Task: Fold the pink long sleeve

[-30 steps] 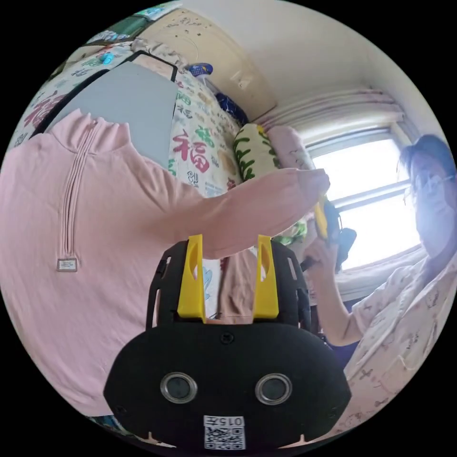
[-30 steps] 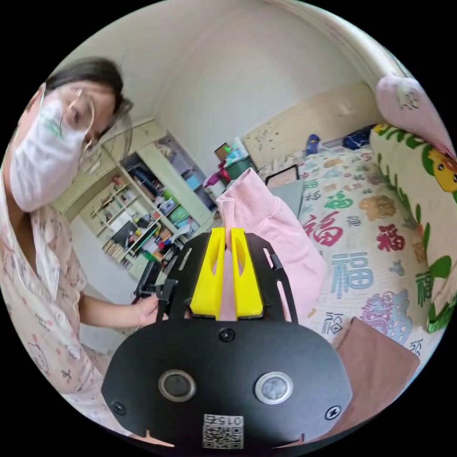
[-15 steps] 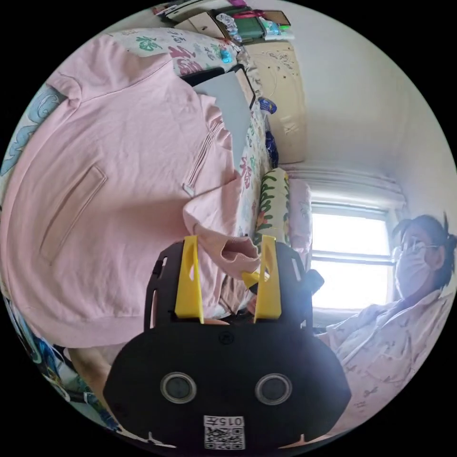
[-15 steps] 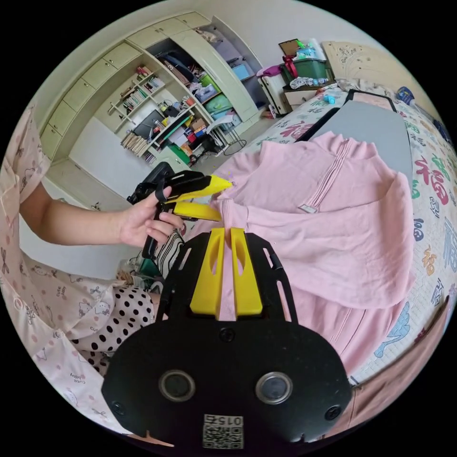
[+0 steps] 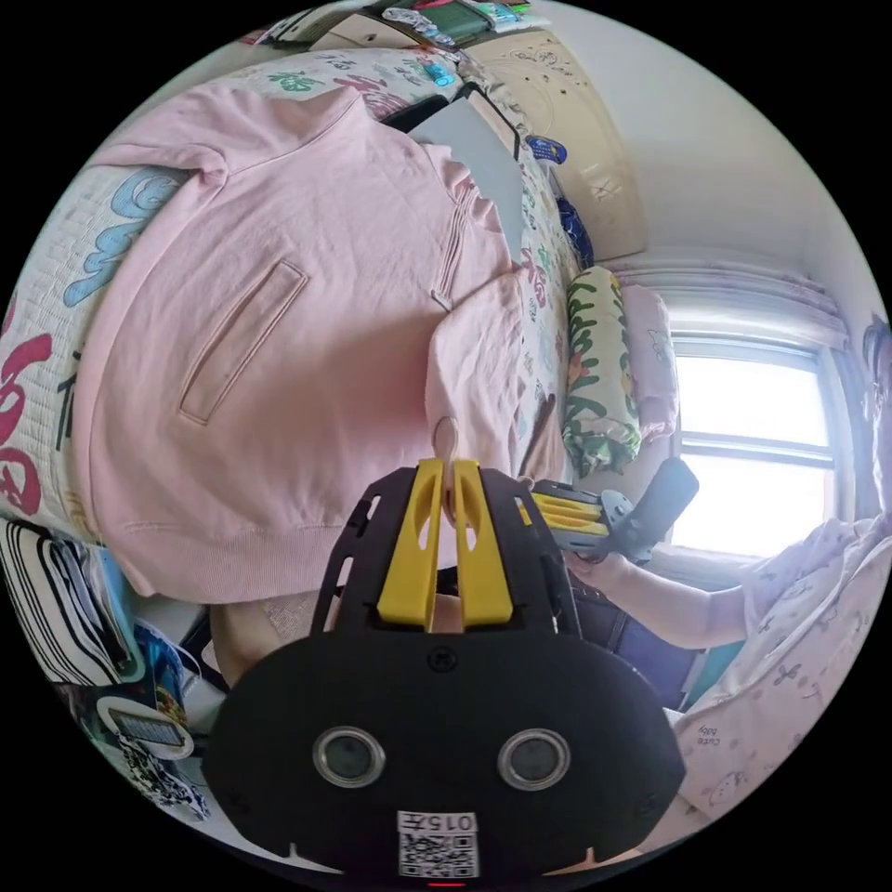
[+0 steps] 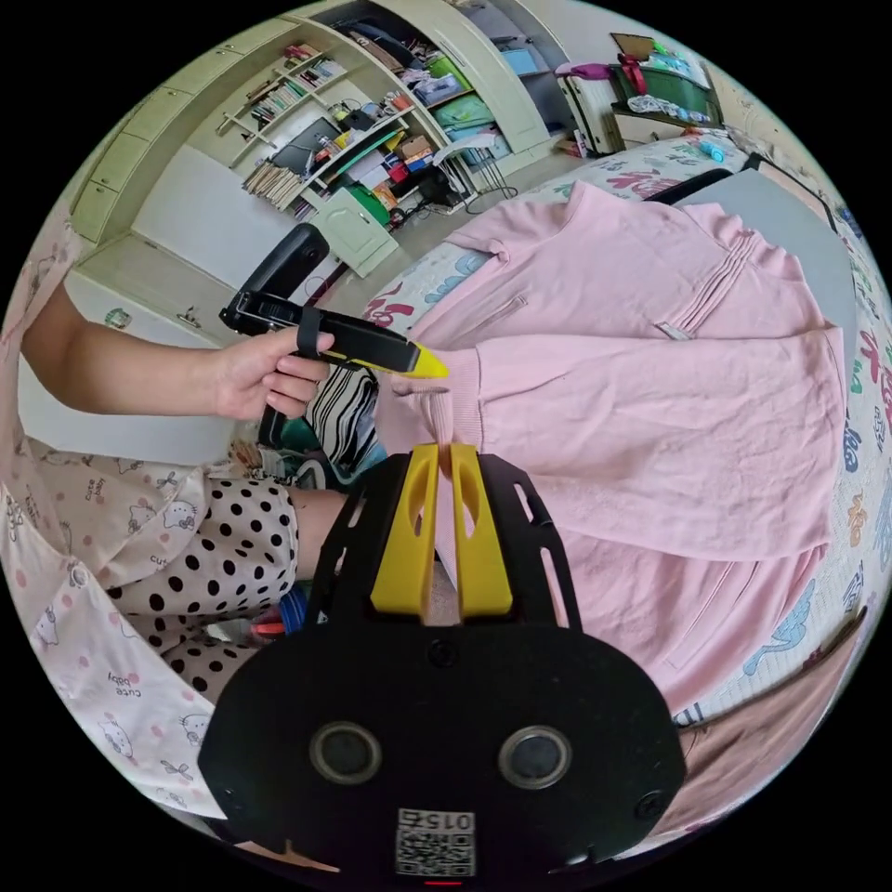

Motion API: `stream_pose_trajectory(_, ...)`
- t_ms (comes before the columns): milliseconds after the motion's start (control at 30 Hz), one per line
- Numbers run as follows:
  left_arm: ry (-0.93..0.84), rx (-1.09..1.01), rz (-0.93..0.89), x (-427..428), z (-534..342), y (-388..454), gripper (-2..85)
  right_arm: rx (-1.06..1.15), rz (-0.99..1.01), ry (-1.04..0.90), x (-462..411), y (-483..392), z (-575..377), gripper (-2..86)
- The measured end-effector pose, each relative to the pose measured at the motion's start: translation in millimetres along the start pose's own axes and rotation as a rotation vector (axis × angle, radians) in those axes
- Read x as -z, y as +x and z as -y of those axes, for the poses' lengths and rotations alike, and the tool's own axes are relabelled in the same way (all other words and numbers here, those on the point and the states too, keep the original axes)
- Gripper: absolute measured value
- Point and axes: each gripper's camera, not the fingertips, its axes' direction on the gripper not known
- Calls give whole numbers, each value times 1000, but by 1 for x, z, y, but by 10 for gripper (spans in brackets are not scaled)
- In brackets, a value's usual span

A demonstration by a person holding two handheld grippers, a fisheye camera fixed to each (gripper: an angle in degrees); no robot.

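Both jaws clenched on the sleeve cuff of the pink long sleeve. Ahead of the jaws, spread flat on the bed.

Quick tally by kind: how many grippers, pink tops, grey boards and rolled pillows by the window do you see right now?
Grippers: 2, left gripper and right gripper
Pink long sleeve: 1
Grey board: 1
Rolled pillows: 2, green-patterned pillow and pink pillow
Total: 6
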Motion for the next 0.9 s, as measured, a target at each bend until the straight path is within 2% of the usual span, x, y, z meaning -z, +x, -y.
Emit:
stream_pose_trajectory(67,-23,-3,43,-11,-5,-5,12,-78,12,-36,-1,24,11,45)
stream_pose_trajectory(167,-73,-7,80,-22,-12,-7,31,-252,63,14,29,86,20,63)
stream_pose_trajectory(300,-22,-51,227,-5,5,10,104,-604,86,222,113,222,3,75)
stream_pose_trajectory(433,73,-147,267,-6,65,47,117,-947,7,416,191,343,-24,91)
stream_pose_trajectory(500,93,-227,244,-39,125,83,118,-1079,59,530,220,408,-32,98)
stream_pose_trajectory(700,5,-403,115,-198,290,188,123,-1183,197,583,232,537,2,108)
stream_pose_trajectory(900,-53,-420,208,-333,399,262,120,-1252,315,581,239,638,25,89)
